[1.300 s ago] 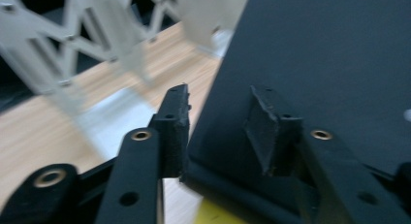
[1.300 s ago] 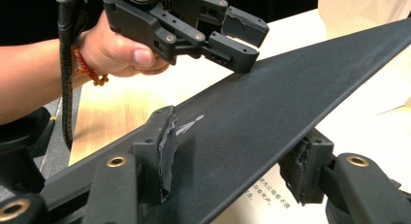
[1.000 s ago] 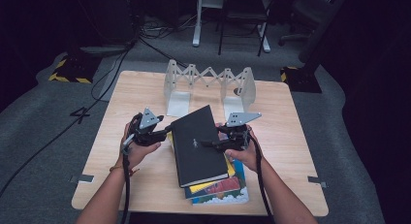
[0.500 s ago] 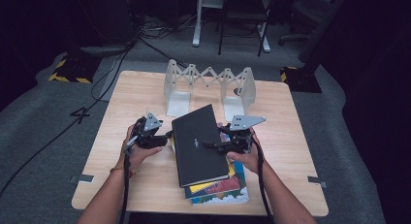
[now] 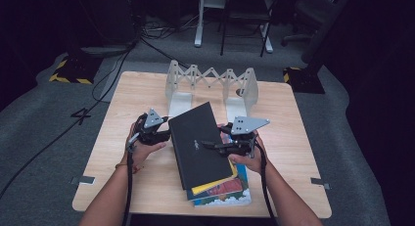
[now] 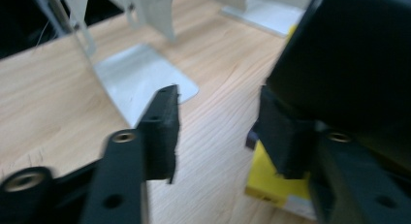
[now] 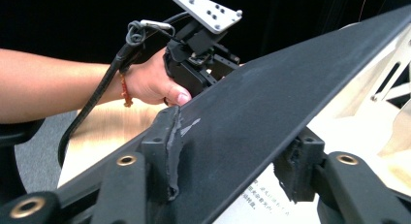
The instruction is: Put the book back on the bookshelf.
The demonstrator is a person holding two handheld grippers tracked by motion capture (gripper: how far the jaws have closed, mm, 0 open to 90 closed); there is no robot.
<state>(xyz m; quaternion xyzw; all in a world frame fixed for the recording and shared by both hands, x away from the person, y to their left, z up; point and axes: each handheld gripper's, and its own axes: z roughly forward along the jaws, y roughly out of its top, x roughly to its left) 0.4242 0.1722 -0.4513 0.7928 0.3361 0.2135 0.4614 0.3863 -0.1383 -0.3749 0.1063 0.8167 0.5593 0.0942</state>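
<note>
I have the black book (image 5: 200, 143) lifted off the stack at its right edge, tilted, with my right tool (image 5: 222, 144) clamped across its cover; in the right gripper view one pad lies on top of the cover and the other sits under it, and those jaws have just been closing further. My left tool (image 5: 164, 134) sits at the book's left edge. Its jaws have just been narrowing, but in the left gripper view the left pad stands apart over bare wood and only the right one is against the dark cover, so nothing is gripped there. The yellow book (image 5: 215, 183) and the picture book (image 5: 225, 192) lie beneath on the surface (image 5: 122, 103). I judge this the lifting step, with the white folding rack (image 5: 210, 81) beyond as the likely goal. Next I need the left tool to steady the far edge, then stand the book upright and carry it toward the rack.
</note>
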